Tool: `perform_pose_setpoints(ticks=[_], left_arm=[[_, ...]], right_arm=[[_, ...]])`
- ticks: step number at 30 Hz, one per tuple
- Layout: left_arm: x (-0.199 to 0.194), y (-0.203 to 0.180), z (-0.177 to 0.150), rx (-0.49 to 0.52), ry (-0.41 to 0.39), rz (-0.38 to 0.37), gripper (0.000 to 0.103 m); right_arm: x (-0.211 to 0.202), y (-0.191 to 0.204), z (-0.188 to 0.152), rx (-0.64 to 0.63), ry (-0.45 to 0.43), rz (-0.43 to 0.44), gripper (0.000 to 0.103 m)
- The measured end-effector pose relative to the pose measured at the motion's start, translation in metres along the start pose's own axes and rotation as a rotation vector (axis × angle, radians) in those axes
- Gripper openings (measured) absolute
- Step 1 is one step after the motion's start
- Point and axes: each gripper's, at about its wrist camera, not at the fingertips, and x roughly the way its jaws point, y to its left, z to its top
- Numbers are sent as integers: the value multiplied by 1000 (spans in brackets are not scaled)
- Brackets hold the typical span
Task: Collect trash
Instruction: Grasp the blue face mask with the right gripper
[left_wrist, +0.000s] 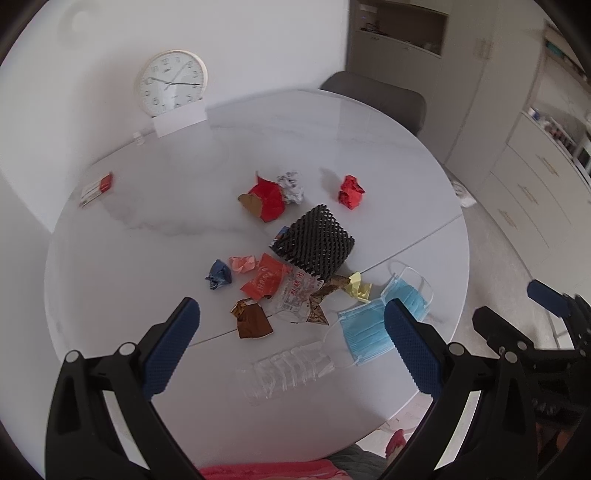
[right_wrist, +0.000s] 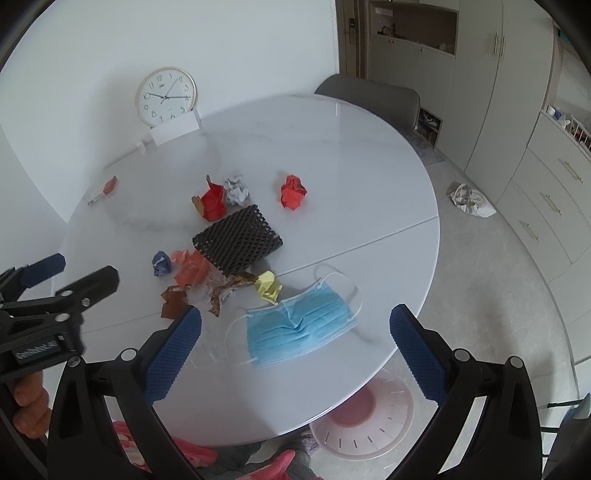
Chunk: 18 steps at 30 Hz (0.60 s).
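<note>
Trash lies scattered on a round white table (left_wrist: 155, 221). A blue face mask (left_wrist: 369, 328) (right_wrist: 299, 328) lies near the front edge. A clear crushed plastic bottle (left_wrist: 284, 373) lies beside it. A black foam net sleeve (left_wrist: 317, 243) (right_wrist: 238, 240), red wrappers (left_wrist: 267, 199), a red paper ball (left_wrist: 351, 192) (right_wrist: 293, 192), a yellow scrap (right_wrist: 269, 286) and brown wrappers (left_wrist: 253, 319) lie mid-table. My left gripper (left_wrist: 291, 332) is open above the bottle. My right gripper (right_wrist: 295, 336) is open above the mask. Both are empty.
A pink-white bin (right_wrist: 364, 417) stands on the floor below the table's front edge. A wall clock (left_wrist: 171, 83) leans at the table's back. A small red-white box (left_wrist: 96, 189) lies at the left. A grey chair (right_wrist: 373, 99) and cabinets (right_wrist: 539, 206) stand beyond.
</note>
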Motion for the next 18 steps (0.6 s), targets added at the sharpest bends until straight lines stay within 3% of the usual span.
perform_pose_setpoints(ticks=[5, 8, 12, 15, 18], left_arm=[[23, 12, -12, 118, 7, -44, 96], [44, 22, -24, 180, 51, -39, 96], [69, 40, -31, 179, 112, -50, 96], [80, 48, -29, 163, 118, -71, 96], [90, 51, -18, 166, 111, -84, 96]], right_arm=[[33, -14, -13, 42, 85, 5, 101], [56, -26, -25, 85, 143, 19, 101], [95, -31, -36, 98, 199, 37, 101], [127, -23, -39, 39, 204, 17, 101], [158, -13, -41, -32, 210, -23, 91]])
